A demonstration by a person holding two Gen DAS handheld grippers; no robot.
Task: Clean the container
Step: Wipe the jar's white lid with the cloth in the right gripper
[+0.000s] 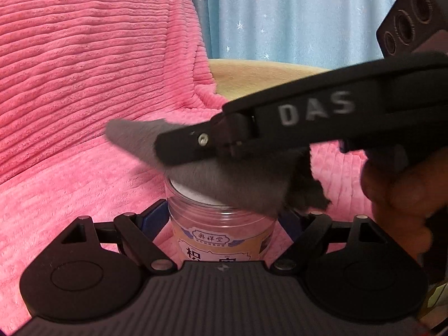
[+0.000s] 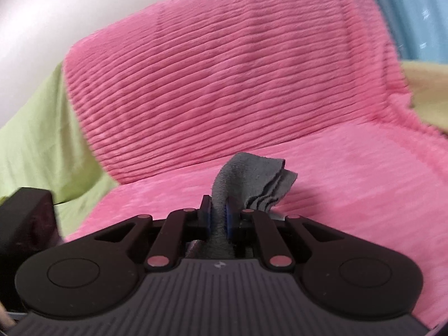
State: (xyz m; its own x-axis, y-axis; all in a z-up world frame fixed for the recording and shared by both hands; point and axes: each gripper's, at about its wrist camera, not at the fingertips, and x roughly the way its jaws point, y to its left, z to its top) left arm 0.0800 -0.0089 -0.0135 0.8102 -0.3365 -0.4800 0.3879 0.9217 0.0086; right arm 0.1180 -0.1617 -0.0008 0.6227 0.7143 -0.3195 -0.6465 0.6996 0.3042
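A clear plastic jar (image 1: pixel 221 226) with a white lid and a printed label stands upright between the blue pads of my left gripper (image 1: pixel 221 218), which is shut on its sides. My right gripper (image 2: pixel 219 218) is shut on a grey cloth (image 2: pixel 252 179). In the left wrist view the right gripper (image 1: pixel 179 151) reaches in from the right and presses the grey cloth (image 1: pixel 224 179) onto the jar's lid. The cloth covers most of the lid.
A pink ribbed blanket (image 1: pixel 84 84) covers the seat and backrest behind the jar. A green sheet (image 2: pixel 42 140) lies to the left, a yellow cushion (image 1: pixel 266 75) behind, and a blue starred curtain (image 1: pixel 280 14) at the back.
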